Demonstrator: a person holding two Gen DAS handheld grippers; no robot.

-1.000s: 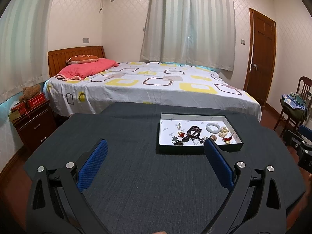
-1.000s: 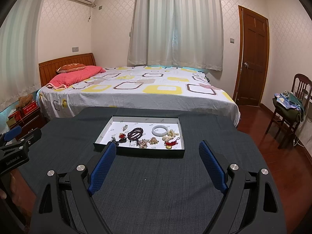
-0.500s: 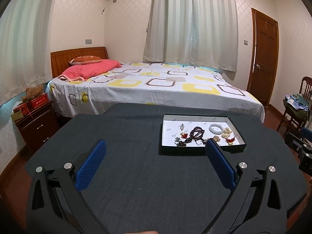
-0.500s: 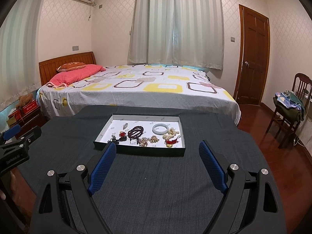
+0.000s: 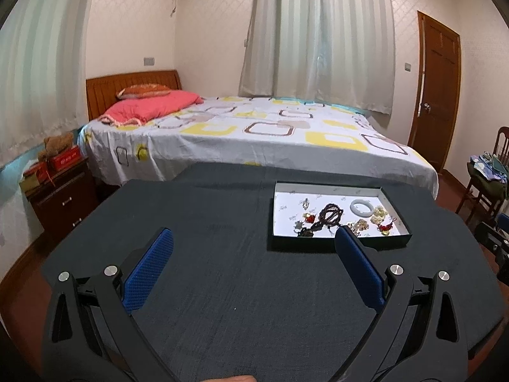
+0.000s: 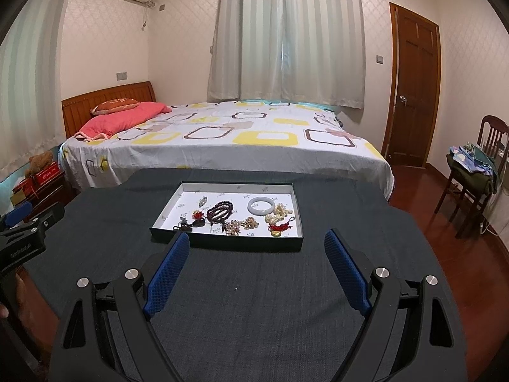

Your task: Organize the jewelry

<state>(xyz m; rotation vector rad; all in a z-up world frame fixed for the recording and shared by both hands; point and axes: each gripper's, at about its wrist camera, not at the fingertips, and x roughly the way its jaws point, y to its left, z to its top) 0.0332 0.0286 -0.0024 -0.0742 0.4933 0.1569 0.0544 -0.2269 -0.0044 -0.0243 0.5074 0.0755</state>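
A shallow dark box (image 6: 222, 244) (image 5: 337, 242) with a white floor sits on the dark table cloth (image 6: 254, 302) (image 5: 222, 270). In it lie a dark bead bracelet (image 6: 220, 210) (image 5: 331, 215), a pale jade bangle (image 6: 261, 205) (image 5: 362, 207), red knotted charms (image 6: 279, 226) and several small cream and gold pieces. My right gripper (image 6: 257, 237) is open and empty, just short of the box's near wall. My left gripper (image 5: 253, 232) is open and empty, to the left of the box, its right fingertip (image 5: 345, 235) overlapping the box's near wall in view.
A bed (image 6: 222, 140) stands right behind the table. A nightstand (image 5: 60, 197) with red boxes is at the left, a chair (image 6: 474, 165) with clothes at the right, a wooden door (image 6: 413, 89) beyond. The left gripper's body (image 6: 22, 242) shows at the right wrist view's left edge.
The left wrist view has shifted slightly, so the box and room sit a little further right in it. The right wrist view is unchanged. Both grippers stay open.
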